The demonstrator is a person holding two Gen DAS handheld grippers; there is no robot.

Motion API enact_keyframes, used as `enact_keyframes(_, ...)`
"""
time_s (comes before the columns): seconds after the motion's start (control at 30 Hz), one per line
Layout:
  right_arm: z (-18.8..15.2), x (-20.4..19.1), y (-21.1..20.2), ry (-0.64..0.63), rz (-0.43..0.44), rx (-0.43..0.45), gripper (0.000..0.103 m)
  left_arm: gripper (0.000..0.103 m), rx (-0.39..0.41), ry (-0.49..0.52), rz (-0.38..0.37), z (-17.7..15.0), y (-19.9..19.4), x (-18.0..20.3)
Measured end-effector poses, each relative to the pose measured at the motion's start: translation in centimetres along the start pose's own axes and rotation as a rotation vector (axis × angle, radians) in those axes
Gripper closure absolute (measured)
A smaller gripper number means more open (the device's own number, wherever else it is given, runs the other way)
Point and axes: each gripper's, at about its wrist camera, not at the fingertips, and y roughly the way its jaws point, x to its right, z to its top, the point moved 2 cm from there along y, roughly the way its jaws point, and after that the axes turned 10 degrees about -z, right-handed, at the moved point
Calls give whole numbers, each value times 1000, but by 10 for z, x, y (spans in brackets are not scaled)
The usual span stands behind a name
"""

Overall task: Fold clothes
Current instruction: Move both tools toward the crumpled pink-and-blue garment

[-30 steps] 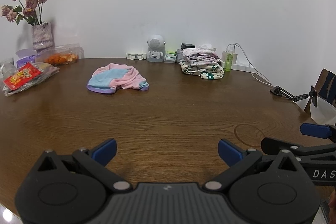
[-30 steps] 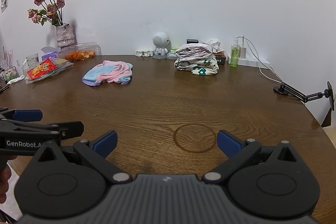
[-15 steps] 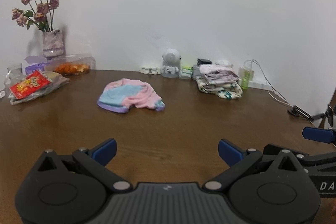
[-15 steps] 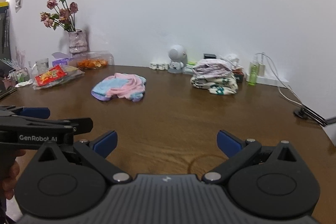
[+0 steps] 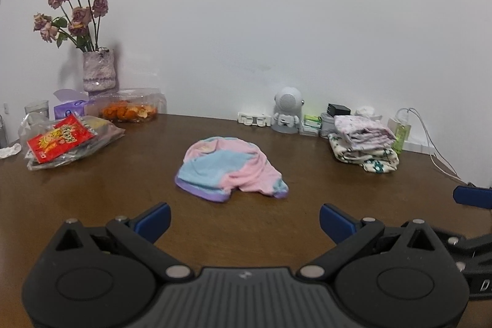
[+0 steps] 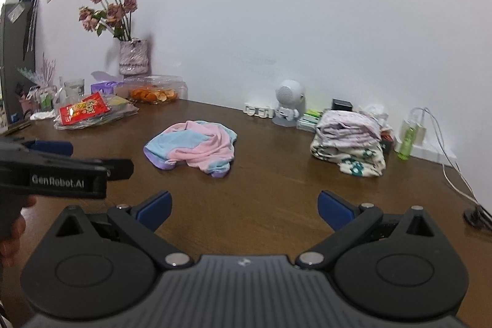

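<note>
Garment lay crumpled mid-table, unfolded; folded stack sat near far right edge. Left gripper and right gripper both wide, empty, short of garment.

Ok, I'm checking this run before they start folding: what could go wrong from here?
The garment lies bunched, so either open gripper, left or right, may pinch several layers rather than one edge. Spread out, it may reach the folded pile. The cable trails over the table's right side and might snag the right gripper.
</note>
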Motion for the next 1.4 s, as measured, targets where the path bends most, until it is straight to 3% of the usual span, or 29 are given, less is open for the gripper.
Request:
enact_keyframes(0.27, 25, -21, 48, -43, 37, -33, 0, 0, -37, -33, 59, 25, 44, -37)
enact_keyframes(0.67, 67, -46, 152, -43, 100, -89, 0, 0, -118, -133, 130, 52, 129, -102)
enact_keyframes(0.9, 86, -62, 224, -52, 128, -147, 0, 0, -155, -105, 121, 66, 185, -125)
enact_keyframes(1.13, 91, -68, 285, -7, 137, -217, 1, 1, -257, -90, 97, 65, 229, -138)
enact_keyframes(1.4, 88, -74, 329, 42, 203, -326, 27, 12, -307, -62, -5, 59, 242, -140)
